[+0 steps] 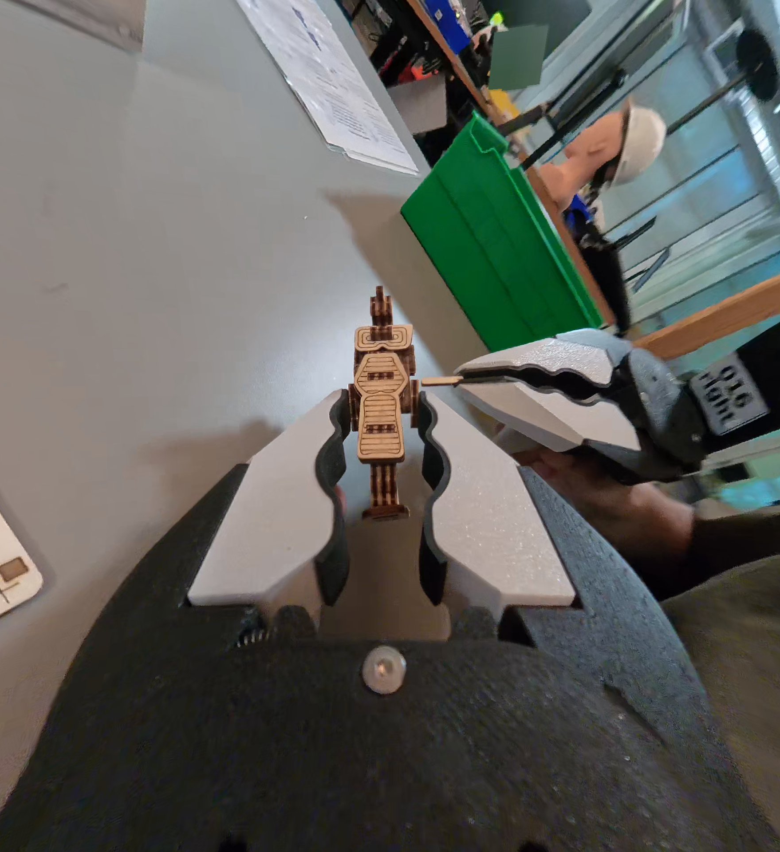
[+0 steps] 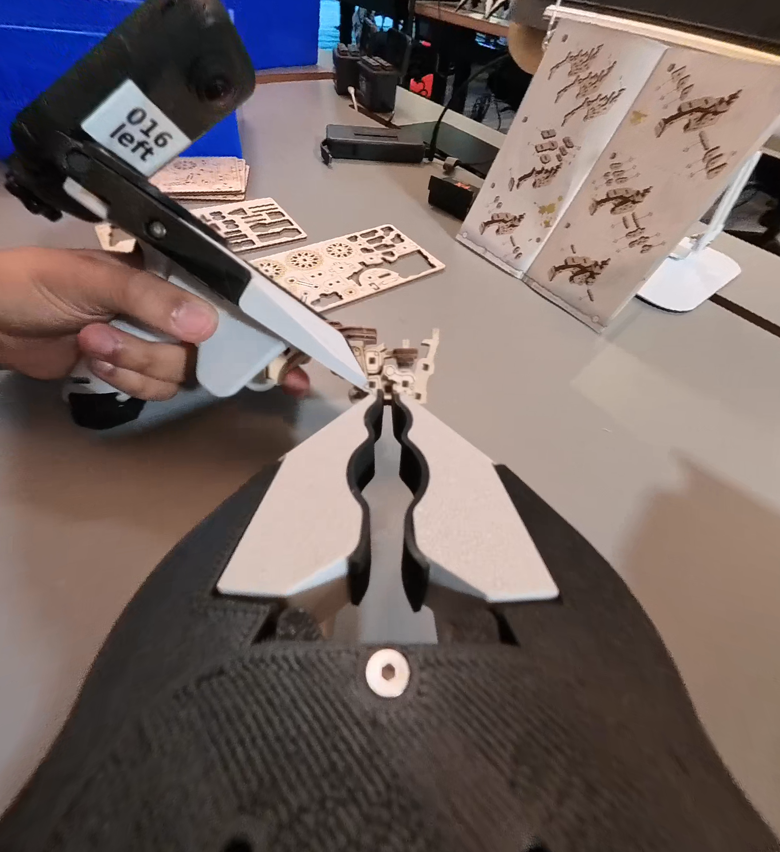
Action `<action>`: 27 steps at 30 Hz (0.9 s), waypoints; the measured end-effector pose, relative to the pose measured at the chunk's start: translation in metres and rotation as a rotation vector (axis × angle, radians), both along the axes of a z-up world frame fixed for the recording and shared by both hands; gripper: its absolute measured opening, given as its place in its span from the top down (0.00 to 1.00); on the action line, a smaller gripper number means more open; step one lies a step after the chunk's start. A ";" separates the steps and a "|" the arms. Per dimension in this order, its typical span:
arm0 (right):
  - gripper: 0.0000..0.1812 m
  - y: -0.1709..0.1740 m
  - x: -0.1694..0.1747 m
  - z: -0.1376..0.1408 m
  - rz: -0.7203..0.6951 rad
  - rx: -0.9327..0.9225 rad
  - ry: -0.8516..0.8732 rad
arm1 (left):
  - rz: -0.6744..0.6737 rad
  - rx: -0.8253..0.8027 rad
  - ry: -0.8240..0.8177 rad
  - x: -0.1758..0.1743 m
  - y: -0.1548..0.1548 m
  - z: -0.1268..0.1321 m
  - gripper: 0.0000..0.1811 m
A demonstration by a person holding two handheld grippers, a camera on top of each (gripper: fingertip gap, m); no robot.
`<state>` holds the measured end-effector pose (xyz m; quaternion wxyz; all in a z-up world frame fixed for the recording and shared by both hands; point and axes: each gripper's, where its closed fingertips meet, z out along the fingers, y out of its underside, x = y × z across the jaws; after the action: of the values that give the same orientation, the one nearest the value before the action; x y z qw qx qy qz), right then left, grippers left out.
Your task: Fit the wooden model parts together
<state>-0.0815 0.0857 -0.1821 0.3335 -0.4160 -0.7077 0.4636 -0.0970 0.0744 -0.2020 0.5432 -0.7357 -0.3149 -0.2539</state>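
Both grippers (image 1: 382, 405) (image 2: 387, 400) clamping wooden parts (image 1: 380, 396)

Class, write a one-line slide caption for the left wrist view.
Left gripper holds the wooden model while the right gripper brings a small wooden piece to its side.

The left gripper (image 1: 384, 405), with white fingers and wavy black pads, is closed at its tips on the sides of a layered wooden model (image 1: 381, 392); a bare hand (image 2: 102, 318) wraps its handle. The right gripper (image 1: 459, 381) comes in from the side, tips pinching a thin wooden strip (image 1: 441, 381) just beside the model
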 end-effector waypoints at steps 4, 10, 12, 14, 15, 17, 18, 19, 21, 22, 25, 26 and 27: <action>0.99 0.006 -0.002 0.000 -0.024 -0.018 -0.010 | 0.007 0.048 -0.162 -0.003 -0.001 0.001 0.86; 1.00 0.000 -0.002 0.001 -0.011 -0.013 0.003 | -0.009 0.091 -0.283 -0.001 0.000 0.002 0.86; 1.00 -0.001 -0.002 0.001 -0.008 -0.012 0.004 | -0.012 0.088 -0.281 0.000 0.000 0.002 0.86; 0.99 -0.001 -0.002 0.001 -0.008 -0.015 0.002 | -0.018 0.081 -0.272 0.001 0.000 0.001 0.86; 0.99 -0.001 -0.002 0.001 -0.008 -0.017 0.001 | -0.020 0.078 -0.266 0.002 0.001 0.001 0.86; 0.99 0.000 -0.002 0.001 -0.011 -0.022 -0.002 | -0.024 0.071 -0.253 0.003 0.001 0.001 0.86; 0.99 0.000 -0.002 0.001 -0.011 -0.025 -0.006 | -0.025 0.068 -0.246 0.003 0.001 0.000 0.86; 0.99 0.000 -0.002 0.000 -0.011 -0.026 -0.009 | -0.027 0.065 -0.239 0.004 0.001 0.000 0.86; 0.99 -0.001 -0.002 0.000 -0.010 -0.027 -0.011 | -0.029 0.056 -0.221 0.005 0.002 0.000 0.86; 0.99 -0.001 -0.002 0.000 -0.011 -0.025 -0.012 | -0.030 0.052 -0.211 0.006 0.002 -0.001 0.86; 0.99 -0.001 -0.002 -0.003 -0.011 -0.015 -0.023 | -0.031 0.041 -0.180 0.007 0.003 -0.001 0.86; 0.99 -0.002 -0.002 -0.004 -0.010 -0.013 -0.026 | -0.029 0.038 -0.171 0.007 0.003 -0.001 0.86; 0.99 -0.002 -0.002 -0.004 -0.011 -0.013 -0.028 | -0.027 0.034 -0.163 0.007 0.003 -0.002 0.86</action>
<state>-0.0831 0.0840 -0.1860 0.3235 -0.4285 -0.7068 0.4607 -0.0896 0.0771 -0.2038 0.5248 -0.7074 -0.3436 -0.3258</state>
